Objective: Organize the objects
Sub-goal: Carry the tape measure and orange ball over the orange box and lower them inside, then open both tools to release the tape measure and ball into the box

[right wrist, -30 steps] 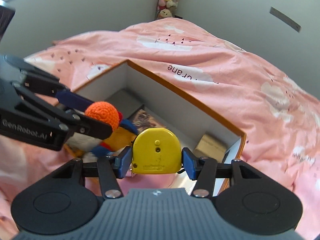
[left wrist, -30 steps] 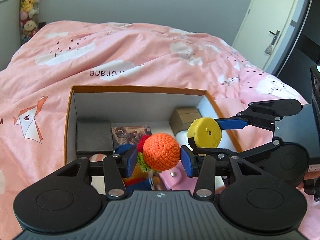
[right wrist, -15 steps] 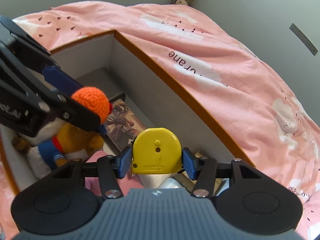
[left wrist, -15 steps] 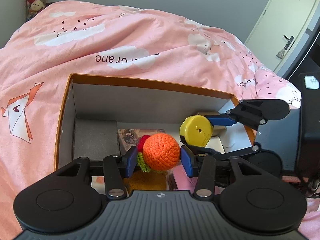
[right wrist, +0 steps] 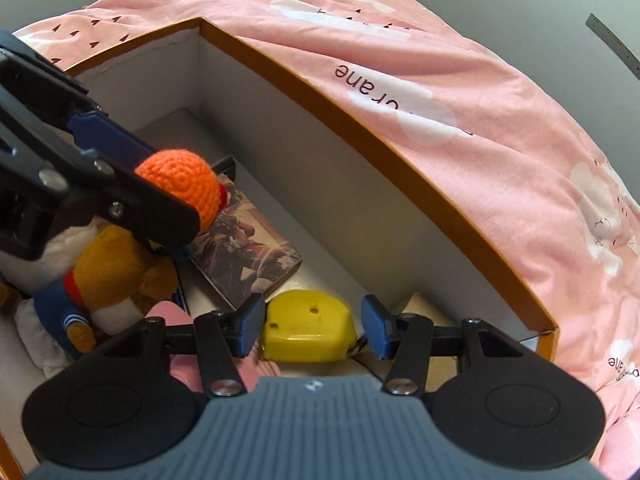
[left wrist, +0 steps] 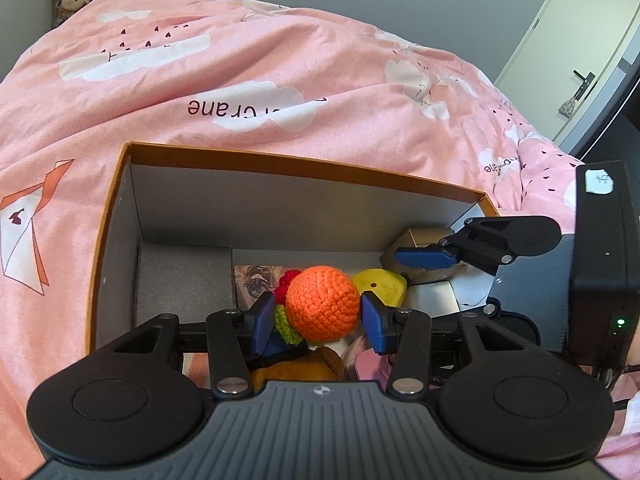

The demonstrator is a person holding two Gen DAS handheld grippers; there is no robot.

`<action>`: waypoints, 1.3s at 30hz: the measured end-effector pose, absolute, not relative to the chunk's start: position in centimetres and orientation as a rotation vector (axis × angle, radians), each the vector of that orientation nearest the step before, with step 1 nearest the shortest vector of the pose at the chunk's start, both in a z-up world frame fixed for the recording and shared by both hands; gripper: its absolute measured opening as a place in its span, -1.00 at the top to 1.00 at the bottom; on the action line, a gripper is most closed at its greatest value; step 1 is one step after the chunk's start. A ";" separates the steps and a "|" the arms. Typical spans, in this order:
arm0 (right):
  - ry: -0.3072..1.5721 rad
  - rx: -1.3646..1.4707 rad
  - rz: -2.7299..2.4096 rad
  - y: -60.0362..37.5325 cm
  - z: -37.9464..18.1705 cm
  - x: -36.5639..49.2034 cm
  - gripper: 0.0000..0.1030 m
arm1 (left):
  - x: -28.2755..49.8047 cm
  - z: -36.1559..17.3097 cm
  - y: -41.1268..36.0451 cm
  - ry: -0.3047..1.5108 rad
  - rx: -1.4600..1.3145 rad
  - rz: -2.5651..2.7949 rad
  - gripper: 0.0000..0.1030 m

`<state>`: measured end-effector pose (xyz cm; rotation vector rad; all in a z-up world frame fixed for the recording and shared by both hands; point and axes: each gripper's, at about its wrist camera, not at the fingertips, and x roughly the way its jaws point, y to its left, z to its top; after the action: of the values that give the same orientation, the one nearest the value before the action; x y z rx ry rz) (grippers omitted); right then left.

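An open shoebox with an orange rim (left wrist: 300,162) lies on a pink duvet. My left gripper (left wrist: 320,314) is shut on an orange crocheted ball (left wrist: 324,296) that has red and green crocheted bits at its side, and holds it low inside the box over a plush toy (right wrist: 108,276). In the right wrist view the ball (right wrist: 184,184) shows between the left fingers. My right gripper (right wrist: 313,322) is shut on a yellow tape measure (right wrist: 304,340), tilted in the grip, down near the box floor at its right end. The tape measure (left wrist: 380,286) sits just right of the ball.
In the box lie a grey foam block (left wrist: 184,280), a picture-covered book (right wrist: 248,248), a small brown carton (left wrist: 416,240), a silver flat item (left wrist: 434,298) and something pink (right wrist: 176,316). The high box wall (right wrist: 360,152) runs close behind both grippers. A door (left wrist: 580,40) stands far right.
Both grippers have come down into the box with their loads. The tape measure now sits lower and more tilted between the right pads. The ball stays gripped.
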<state>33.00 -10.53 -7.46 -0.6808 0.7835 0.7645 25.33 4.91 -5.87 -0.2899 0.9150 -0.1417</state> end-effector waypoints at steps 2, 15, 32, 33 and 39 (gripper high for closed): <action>0.775 -0.682 0.765 -10.6 -7.3 32.9 -0.08 | 25.5 -5.9 4.8 0.918 -0.290 -0.143 -0.02; 0.722 -0.659 0.715 -12.7 -4.6 31.2 -0.24 | 27.1 -5.9 3.3 0.907 -0.302 -0.161 -0.03; 0.710 -0.662 0.709 -13.2 -3.9 30.9 -0.29 | 27.7 -5.0 2.2 0.817 -0.224 -0.127 -0.66; 0.710 -0.661 0.707 -13.2 -3.9 30.9 -0.29 | 27.5 -4.8 2.1 0.806 -0.217 -0.120 -0.67; 0.692 -0.640 0.693 -13.7 -2.9 30.4 -0.46 | 25.3 -2.7 1.6 0.693 -0.166 -0.077 -0.72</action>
<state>30.41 -13.69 -2.89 -0.6402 0.6918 0.6935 25.26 1.63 -2.67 -0.1662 0.6931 -0.0771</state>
